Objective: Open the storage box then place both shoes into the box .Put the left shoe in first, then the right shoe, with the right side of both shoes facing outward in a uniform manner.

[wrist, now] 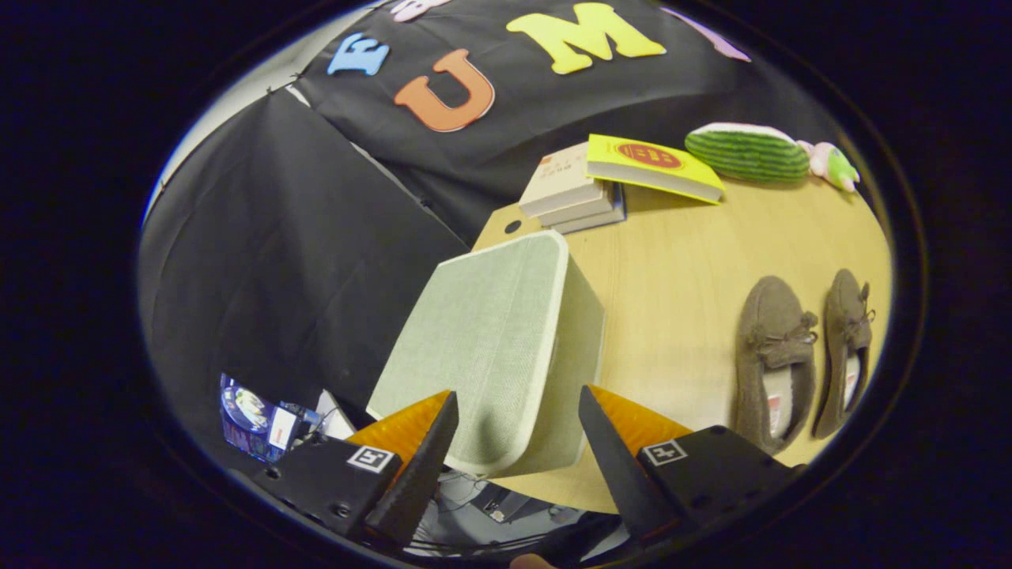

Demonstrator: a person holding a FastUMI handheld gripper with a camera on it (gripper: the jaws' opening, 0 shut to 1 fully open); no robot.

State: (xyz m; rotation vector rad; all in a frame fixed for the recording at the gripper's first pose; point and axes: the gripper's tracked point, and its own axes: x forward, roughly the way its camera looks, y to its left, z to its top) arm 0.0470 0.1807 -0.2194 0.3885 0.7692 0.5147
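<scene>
Gripper (pixel 518 415) fingers spread apart, gripping nothing; near corner of storage box (pixel 494 348) sits between the tips. Box closed, at the table's (pixel 672 269) left edge. Two shoes (pixel 802 356) lie side by side to the right, well apart from box. Books (pixel 609 186) and plush toys (pixel 763 154) at far side.
</scene>
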